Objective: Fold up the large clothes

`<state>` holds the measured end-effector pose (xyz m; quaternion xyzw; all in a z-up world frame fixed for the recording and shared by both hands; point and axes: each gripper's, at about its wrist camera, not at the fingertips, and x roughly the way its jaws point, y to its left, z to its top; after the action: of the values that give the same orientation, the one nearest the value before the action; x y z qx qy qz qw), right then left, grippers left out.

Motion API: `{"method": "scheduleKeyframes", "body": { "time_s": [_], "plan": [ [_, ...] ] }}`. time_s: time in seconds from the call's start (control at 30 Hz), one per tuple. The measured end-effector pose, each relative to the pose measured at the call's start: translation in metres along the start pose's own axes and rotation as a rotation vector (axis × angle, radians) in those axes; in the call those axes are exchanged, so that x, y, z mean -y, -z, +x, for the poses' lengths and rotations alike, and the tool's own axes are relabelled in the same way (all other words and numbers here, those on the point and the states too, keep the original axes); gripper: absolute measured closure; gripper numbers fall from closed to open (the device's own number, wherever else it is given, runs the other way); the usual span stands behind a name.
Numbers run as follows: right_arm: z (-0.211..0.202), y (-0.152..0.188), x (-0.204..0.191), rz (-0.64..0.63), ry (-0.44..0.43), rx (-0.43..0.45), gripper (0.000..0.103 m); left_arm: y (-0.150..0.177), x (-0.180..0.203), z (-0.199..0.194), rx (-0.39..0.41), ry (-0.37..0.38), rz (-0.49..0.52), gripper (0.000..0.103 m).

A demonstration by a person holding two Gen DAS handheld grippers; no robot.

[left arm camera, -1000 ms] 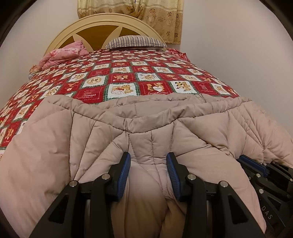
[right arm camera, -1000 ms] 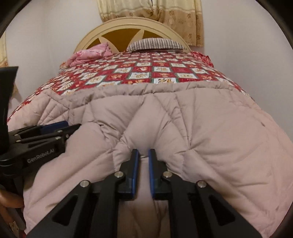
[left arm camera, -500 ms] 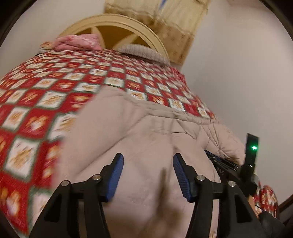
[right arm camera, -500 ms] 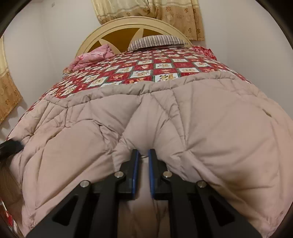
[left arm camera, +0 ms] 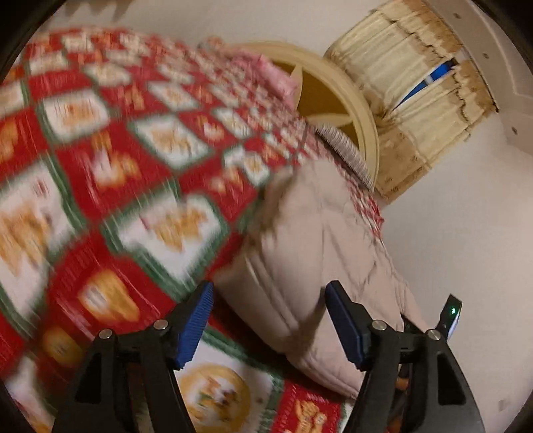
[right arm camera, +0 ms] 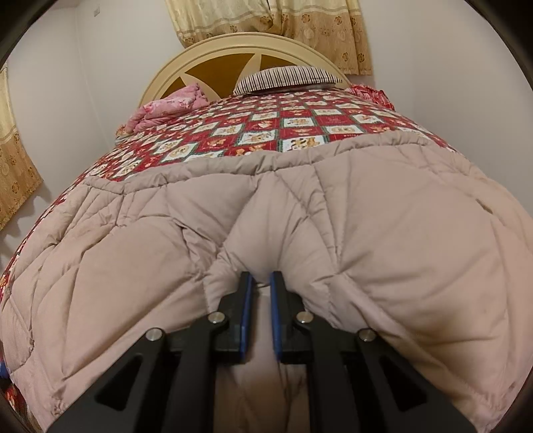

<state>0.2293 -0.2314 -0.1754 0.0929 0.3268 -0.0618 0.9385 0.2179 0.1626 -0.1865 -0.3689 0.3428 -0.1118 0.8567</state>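
my right gripper (right arm camera: 261, 283) clamps the beige quilted coat (right arm camera: 299, 216) at lower centre; my left gripper (left arm camera: 269, 319) jaws spread wide, holding nothing, coat (left arm camera: 309, 266) between them over the red bedspread (left arm camera: 116, 166).

A big bed (right arm camera: 333, 110) with a red picture quilt (right arm camera: 289, 123) fills the room. At its far edge stands a round cream headboard (right arm camera: 240, 50). A striped pillow (right arm camera: 286, 78) and pink blanket (right arm camera: 166, 108) lie there. Yellow curtains (right arm camera: 273, 20) hang on white walls (right arm camera: 449, 66).
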Motion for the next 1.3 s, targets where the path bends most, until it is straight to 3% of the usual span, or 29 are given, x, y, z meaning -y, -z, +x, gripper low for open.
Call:
{"method": "scheduleKeyframes", "body": {
  "time_s": [0.07, 0.17, 0.3, 0.47, 0.57, 0.63, 0.67, 0.7, 0.73, 0.77, 0.83, 0.97, 1.13, 1.3],
  "plan": [
    [0.000, 0.000, 0.000, -0.001, 0.002, 0.001, 0.092, -0.002, 0.006, 0.018, -0.043, 0.015, 0.019, 0.031],
    [0.000, 0.000, 0.001, 0.000, 0.000, 0.000, 0.092, -0.015, 0.020, 0.039, -0.022, 0.050, 0.034, 0.017],
    [0.000, 0.000, 0.000, 0.001, 0.001, 0.001, 0.091, -0.031, 0.024, 0.068, -0.006, 0.075, -0.041, 0.016],
    [-0.013, -0.008, -0.002, 0.037, 0.017, -0.032, 0.088, -0.025, 0.034, 0.068, 0.039, 0.071, 0.054, 0.016],
    [-0.056, -0.018, -0.009, 0.094, -0.038, 0.115, 0.082, -0.026, 0.029, 0.068, 0.052, 0.098, 0.037, 0.016],
    [-0.065, -0.023, -0.024, 0.048, -0.057, 0.146, 0.082, -0.028, 0.028, 0.067, 0.059, 0.123, 0.027, 0.016],
    [-0.059, -0.023, -0.029, 0.044, -0.057, 0.122, 0.082, -0.030, 0.027, 0.066, 0.064, 0.151, 0.025, 0.019],
    [-0.041, -0.019, -0.030, 0.061, -0.065, 0.054, 0.082, -0.033, 0.028, 0.067, 0.065, 0.169, 0.026, 0.035],
    [-0.016, -0.010, -0.028, 0.095, -0.082, -0.038, 0.082, -0.036, 0.030, 0.068, 0.052, 0.198, 0.044, 0.043],
    [-0.003, -0.002, -0.026, 0.110, -0.092, -0.073, 0.084, -0.036, 0.032, 0.067, 0.045, 0.220, 0.065, 0.053],
    [0.003, 0.005, -0.025, 0.119, -0.106, -0.043, 0.084, -0.037, 0.041, 0.062, 0.041, 0.234, 0.133, 0.060],
    [0.007, 0.000, -0.022, 0.155, -0.115, -0.083, 0.084, -0.045, 0.058, 0.053, 0.026, 0.333, 0.183, 0.065],
    [0.001, 0.011, -0.018, 0.341, -0.255, -0.128, 0.084, -0.051, 0.090, 0.024, 0.009, 0.392, 0.315, 0.068],
    [-0.006, 0.030, -0.064, 0.434, -0.418, -0.201, 0.083, -0.057, 0.127, -0.024, 0.020, 0.426, 0.492, 0.068]
  ]
}}
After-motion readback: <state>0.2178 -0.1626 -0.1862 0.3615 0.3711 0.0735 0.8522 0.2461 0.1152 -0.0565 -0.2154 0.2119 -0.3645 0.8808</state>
